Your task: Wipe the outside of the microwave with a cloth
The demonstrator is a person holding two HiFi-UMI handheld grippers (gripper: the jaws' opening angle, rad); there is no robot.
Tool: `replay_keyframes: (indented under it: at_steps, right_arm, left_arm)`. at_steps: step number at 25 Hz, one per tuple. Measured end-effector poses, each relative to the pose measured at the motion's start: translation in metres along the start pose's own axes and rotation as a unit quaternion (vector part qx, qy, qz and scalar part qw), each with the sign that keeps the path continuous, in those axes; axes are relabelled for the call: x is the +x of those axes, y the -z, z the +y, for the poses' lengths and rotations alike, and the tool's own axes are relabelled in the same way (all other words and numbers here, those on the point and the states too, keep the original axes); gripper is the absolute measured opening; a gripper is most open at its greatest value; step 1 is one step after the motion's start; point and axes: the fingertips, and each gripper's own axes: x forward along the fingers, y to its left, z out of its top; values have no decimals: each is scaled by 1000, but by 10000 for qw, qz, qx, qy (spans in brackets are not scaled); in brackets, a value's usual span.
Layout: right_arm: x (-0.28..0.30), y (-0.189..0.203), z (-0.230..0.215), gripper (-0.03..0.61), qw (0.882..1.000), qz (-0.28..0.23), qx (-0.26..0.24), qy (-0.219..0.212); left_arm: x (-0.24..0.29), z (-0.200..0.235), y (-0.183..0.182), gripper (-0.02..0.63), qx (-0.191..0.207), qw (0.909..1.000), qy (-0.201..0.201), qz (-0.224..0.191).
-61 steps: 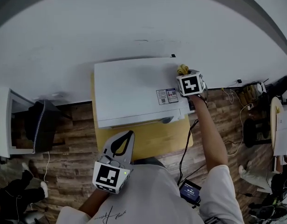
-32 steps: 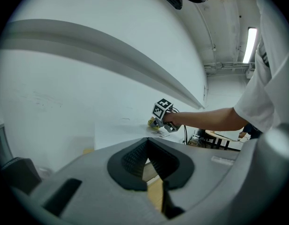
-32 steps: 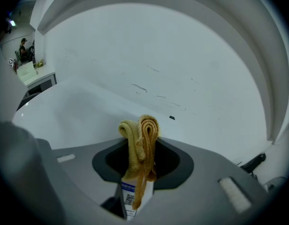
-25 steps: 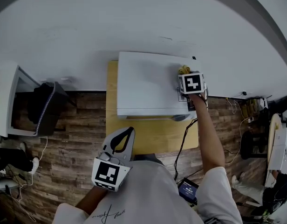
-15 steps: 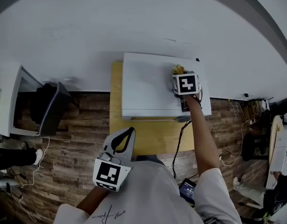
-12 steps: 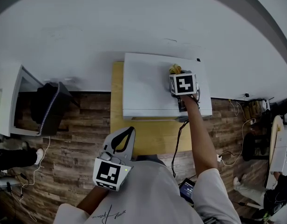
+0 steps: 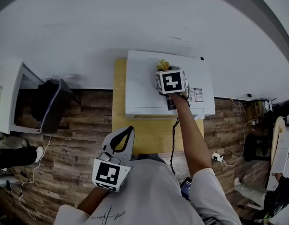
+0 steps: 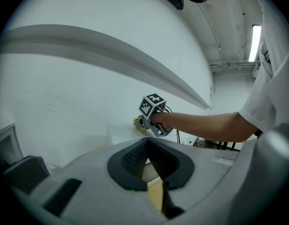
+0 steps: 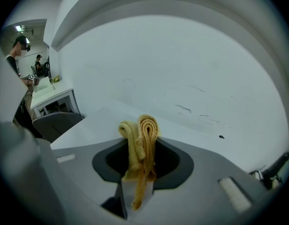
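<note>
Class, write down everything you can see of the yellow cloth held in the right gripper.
The yellow cloth looks like soft terry fabric, folded into thick layers. The right gripper is shut on it, and its looped end stands out past the jaws. It sits over the top of the white microwave, near the back. Contact with the surface cannot be confirmed.

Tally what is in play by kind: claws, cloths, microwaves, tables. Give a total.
claws: 2, the left claw shut on nothing, the right claw shut on the cloth
cloth: 1, yellow
microwave: 1, white
table: 1
Total: 5
</note>
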Motion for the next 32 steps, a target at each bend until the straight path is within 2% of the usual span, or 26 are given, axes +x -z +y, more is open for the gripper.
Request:
replay_keyframes:
  at_steps: [11, 18, 22, 25, 28, 32]
  right_arm:
    - [3, -16, 51, 126, 9989, -80, -107, -448]
    - [4, -35, 110, 126, 9941, -205, -523, -933]
    - [1, -41, 142, 126, 9878, -270, -753, -1334]
    - [-12, -50, 158, 126, 9801, -425, -487, -1877]
    - [-35, -67, 153, 126, 9726, -745, -217, -2191]
    - [-59, -80, 108, 126, 9735, -1060, -42, -2024]
  left_arm:
    - [-8, 0, 2, -11, -53, 9999, -144, -41]
    - [-14, 0, 3, -11, -70, 9995, -296, -51]
    - [-17, -1, 9, -11, -51, 9994, -331, 70]
    - [-18, -1, 10, -11, -29, 9993, -353, 134]
    - [-15, -2, 13, -11, -69, 9993, -324, 168]
    - [-3, -18, 8, -11, -12, 9999, -109, 104]
